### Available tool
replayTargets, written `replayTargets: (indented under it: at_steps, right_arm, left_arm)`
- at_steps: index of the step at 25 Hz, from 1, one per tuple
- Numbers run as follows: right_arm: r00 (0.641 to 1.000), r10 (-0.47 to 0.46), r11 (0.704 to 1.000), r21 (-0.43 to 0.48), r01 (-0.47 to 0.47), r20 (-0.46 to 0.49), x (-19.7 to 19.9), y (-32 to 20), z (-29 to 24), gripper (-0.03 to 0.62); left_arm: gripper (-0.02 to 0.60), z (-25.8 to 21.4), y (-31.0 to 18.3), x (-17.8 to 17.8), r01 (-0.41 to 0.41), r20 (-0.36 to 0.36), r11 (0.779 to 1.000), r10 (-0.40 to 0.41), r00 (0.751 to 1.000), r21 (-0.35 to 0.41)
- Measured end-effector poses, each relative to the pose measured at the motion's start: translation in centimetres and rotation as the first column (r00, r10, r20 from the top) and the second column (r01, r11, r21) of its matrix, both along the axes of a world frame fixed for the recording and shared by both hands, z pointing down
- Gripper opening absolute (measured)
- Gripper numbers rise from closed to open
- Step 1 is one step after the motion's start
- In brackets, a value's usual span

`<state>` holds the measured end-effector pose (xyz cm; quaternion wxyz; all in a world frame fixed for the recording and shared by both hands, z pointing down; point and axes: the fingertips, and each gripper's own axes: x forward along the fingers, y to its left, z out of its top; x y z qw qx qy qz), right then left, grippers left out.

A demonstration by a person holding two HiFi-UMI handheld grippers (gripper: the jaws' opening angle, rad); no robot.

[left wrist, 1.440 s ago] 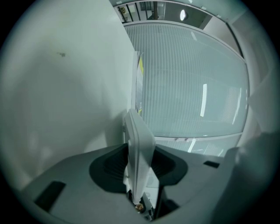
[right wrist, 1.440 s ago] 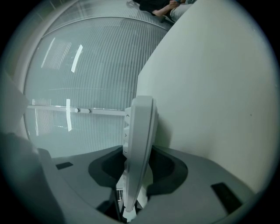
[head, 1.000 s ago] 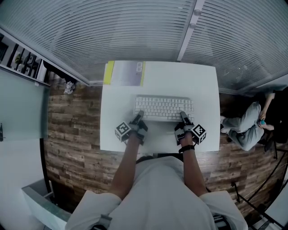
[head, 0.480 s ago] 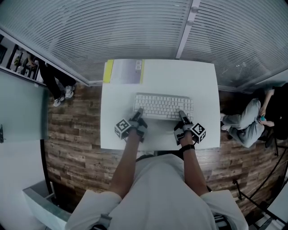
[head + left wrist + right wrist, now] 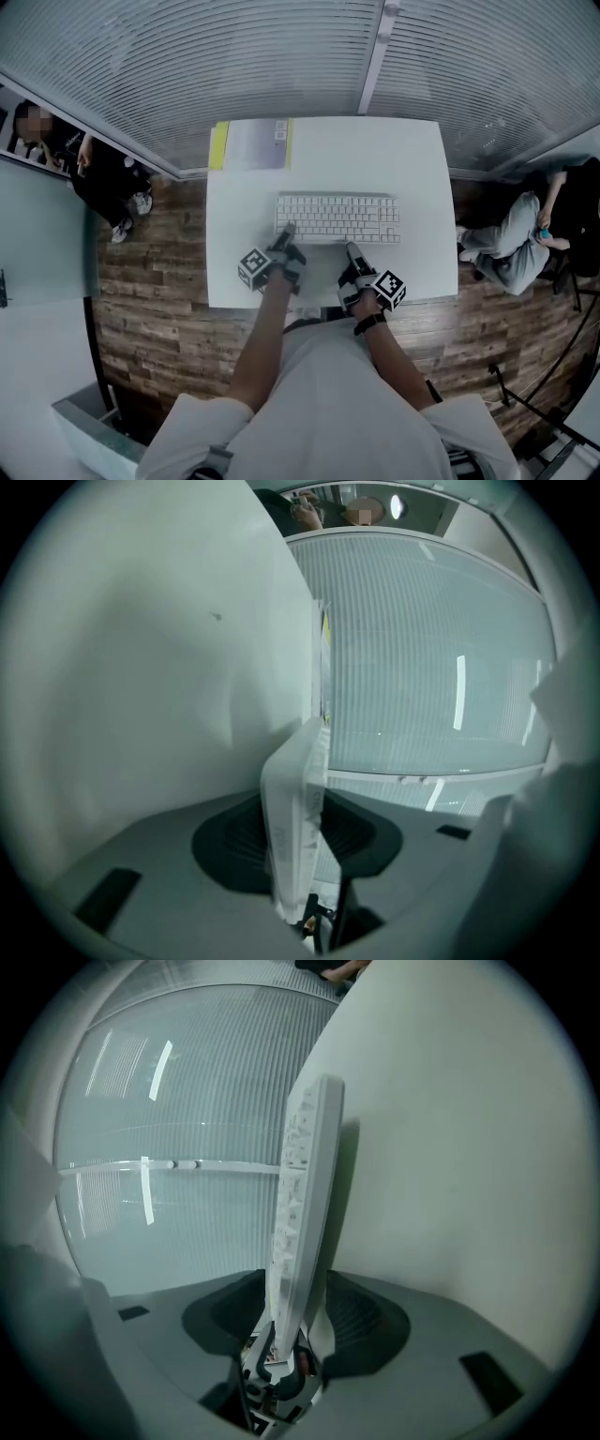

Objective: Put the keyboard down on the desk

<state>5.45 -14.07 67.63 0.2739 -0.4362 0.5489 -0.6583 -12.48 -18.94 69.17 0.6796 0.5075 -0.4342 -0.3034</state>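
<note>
A white keyboard (image 5: pixel 337 217) lies flat in the middle of the white desk (image 5: pixel 412 159). My left gripper (image 5: pixel 288 232) is at the keyboard's front left corner. In the left gripper view the keyboard's edge (image 5: pixel 295 799) stands deep between the dark pads and touches them. My right gripper (image 5: pixel 350 249) sits at the front edge, left of the keyboard's middle. Its jaws are opening. In the right gripper view the keyboard's edge (image 5: pixel 305 1204) is still between the jaws, with the pads off it.
A grey sheet with a yellow strip (image 5: pixel 253 143) lies at the desk's back left. The desk's front edge runs just behind both grippers. One person (image 5: pixel 511 248) sits right of the desk and another (image 5: pixel 98 178) stands at the left. Slatted blinds fill the back.
My right gripper has slid left along the keyboard's front edge and drawn back a little. The left gripper and keyboard stayed put. A person walked in at the left.
</note>
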Motion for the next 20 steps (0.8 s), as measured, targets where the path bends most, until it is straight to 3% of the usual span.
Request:
replayTargets:
  at_steps: [9, 20]
  right_arm:
    - [0.999, 0.038, 0.999, -0.032, -0.037, 0.017, -2.0, -0.7, 1.2, 0.104]
    - [0.998, 0.063, 0.997, -0.039, -0.063, 0.007, -2.2, -1.3, 1.6, 0.104]
  left_arm:
    - [0.138, 0.6, 0.1, 0.0, -0.003, -0.011, 1.0, 0.002, 1.0, -0.014]
    - [0.138, 0.7, 0.1, 0.3, -0.009, -0.021, 1.0, 0.008, 1.0, -0.026]
